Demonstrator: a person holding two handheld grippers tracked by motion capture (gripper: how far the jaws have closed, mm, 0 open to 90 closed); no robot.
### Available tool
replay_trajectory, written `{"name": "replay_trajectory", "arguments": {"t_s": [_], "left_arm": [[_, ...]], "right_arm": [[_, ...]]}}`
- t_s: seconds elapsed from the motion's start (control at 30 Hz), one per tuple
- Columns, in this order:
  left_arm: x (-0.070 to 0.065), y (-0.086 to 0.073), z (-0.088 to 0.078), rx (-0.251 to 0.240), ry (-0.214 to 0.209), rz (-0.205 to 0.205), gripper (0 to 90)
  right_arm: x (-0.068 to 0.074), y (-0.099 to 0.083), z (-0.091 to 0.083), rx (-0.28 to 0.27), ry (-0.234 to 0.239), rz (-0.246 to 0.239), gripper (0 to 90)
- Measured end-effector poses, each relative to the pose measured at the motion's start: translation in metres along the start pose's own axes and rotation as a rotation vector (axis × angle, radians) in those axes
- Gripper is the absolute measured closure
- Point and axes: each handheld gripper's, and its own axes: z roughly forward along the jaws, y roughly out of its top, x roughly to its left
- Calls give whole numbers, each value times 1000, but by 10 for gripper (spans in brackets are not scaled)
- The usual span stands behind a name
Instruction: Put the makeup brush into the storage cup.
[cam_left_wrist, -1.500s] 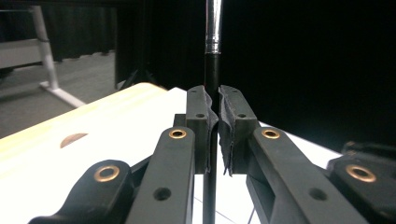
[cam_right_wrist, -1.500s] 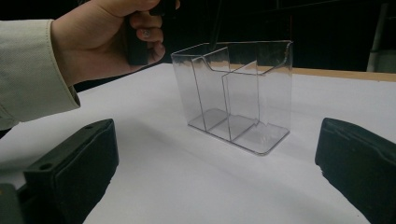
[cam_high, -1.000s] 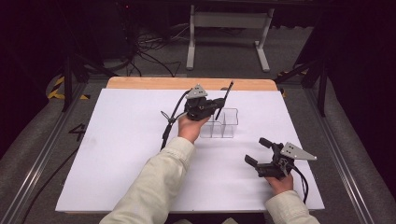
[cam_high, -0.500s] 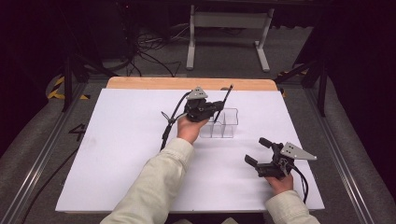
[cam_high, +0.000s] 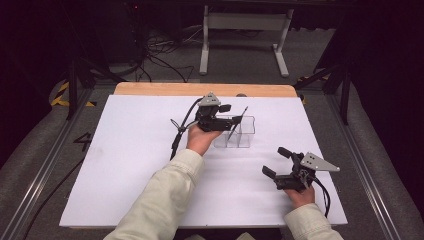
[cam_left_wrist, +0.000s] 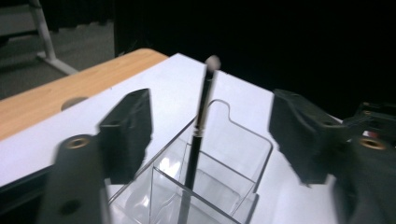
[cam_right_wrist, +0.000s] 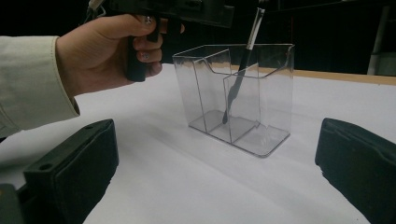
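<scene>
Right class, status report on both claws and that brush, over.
Left claw just opened, brush freed between jaws. Brush leans in clear organizer. Right claw open, empty. Nothing in the way.

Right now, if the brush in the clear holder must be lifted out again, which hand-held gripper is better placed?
Left. The left hand-held gripper has just opened, with the brush standing between its open jaws in the clear holder. The right hand-held gripper rests apart, open, near the table's front edge.

Overhead plus two close, perhaps blurred organizer (cam_high: 235, 132) views
</scene>
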Motion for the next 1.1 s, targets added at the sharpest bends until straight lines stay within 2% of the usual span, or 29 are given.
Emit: {"name": "replay_trajectory", "arguments": {"t_s": [0.13,0.17,0.37,0.5,0.53,0.67,0.7,0.9,1.1], "left_arm": [[0,3,-13,-17,-1,-4,155],[0,5,-16,-24,-4,6,130],[-7,6,-46,-29,2,29,47],[-11,4,-67,-31,7,40,32],[-11,4,-67,-31,7,40,30],[-18,-1,-94,-47,1,50,28],[-18,-1,-94,-47,1,50,28],[-24,-12,-122,-63,-8,47,25],[-28,-21,-144,-61,-14,42,19]], "right_arm": [[-1,10,-3,2,-13,-16,0],[-1,13,-4,2,-15,-17,0],[-8,22,-12,38,-33,-28,0],[-13,27,-16,42,-42,-24,0],[-14,28,-17,45,-40,-27,0],[-16,30,-16,55,-33,-30,0],[-16,30,-16,55,-33,-30,0],[-14,34,-8,79,17,-59,0],[-10,40,-6,93,39,-88,0]]}}
